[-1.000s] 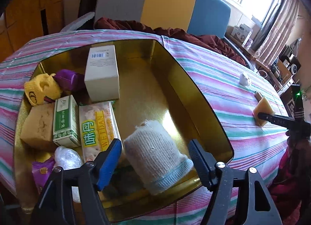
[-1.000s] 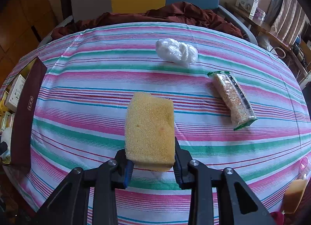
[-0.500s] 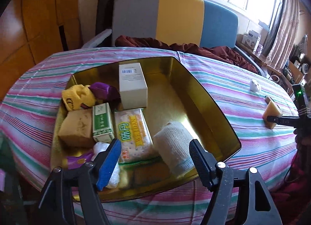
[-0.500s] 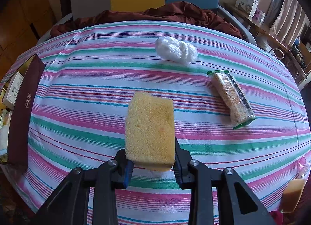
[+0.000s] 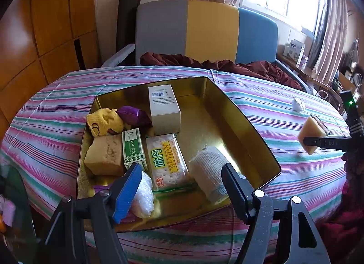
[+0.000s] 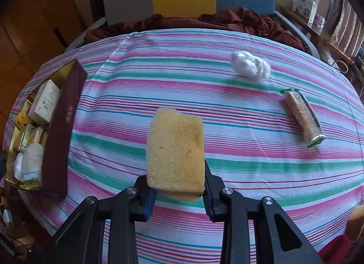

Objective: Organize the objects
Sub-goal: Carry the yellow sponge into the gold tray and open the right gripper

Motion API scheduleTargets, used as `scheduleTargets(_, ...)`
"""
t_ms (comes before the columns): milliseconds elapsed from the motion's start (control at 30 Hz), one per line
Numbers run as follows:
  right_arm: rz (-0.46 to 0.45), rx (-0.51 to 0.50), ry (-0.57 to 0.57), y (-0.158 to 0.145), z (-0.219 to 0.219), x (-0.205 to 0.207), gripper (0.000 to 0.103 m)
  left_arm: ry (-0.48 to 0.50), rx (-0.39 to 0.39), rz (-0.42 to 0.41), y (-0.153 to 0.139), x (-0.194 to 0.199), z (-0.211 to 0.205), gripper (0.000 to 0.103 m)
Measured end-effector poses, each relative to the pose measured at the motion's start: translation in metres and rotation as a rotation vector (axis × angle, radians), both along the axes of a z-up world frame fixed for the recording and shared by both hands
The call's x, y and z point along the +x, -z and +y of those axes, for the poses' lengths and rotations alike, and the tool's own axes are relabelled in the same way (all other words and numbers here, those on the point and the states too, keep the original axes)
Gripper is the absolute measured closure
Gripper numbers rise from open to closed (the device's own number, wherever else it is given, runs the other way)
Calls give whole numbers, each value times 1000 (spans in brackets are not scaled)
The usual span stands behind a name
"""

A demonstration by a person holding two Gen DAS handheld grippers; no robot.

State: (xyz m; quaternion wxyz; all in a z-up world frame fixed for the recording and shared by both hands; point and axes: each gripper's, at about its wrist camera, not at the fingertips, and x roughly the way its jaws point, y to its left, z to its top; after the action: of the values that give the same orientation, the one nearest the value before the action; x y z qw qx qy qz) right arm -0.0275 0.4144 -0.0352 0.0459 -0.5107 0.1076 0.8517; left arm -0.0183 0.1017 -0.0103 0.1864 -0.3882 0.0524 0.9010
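Observation:
A gold tin box sits on the striped table, with its dark red outer wall at the left of the right wrist view. It holds a white carton, a cracker pack, a green box, a sponge, yellow and purple cloths and a rolled white sock. My left gripper hangs open over the tin's near end, nothing between its fingers. My right gripper is shut on a yellow sponge, held above the cloth; the same yellow sponge shows at the right of the left wrist view.
On the tablecloth lie a crumpled white plastic bag and a long wrapped cracker pack, right of the held sponge. A grey, yellow and blue chair back with a dark red cloth stands behind the table. A wooden cabinet is at the left.
The left gripper has pulled back and up from the tin, so the whole box now shows. The right gripper with its sponge has shifted left, bringing the tin further into its view.

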Motion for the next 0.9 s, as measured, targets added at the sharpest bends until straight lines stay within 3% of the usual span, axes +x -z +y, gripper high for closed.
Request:
scheduleTargets(267,114,-77,-203,-45,-94,-30,70,-35,37,-18,2,-1,-22,28)
scheduleTargets(433,131,-62,-334,-59,-155,-56,70,-71,61,-27,3,-4,-40,27)
scheduleTargets(567,102,-22,-389,-51,-189,-74,70,-107,72,-31,6,-7,-55,24)
scheduleTargets(800,6,102,-364,-12,-218,-111,69,-157,105,-58,14,-13,-76,23)
scheduleTargets(900,-28,125,-371,3,-226,-115,68,-173,107,-49,15,-14,-79,16)
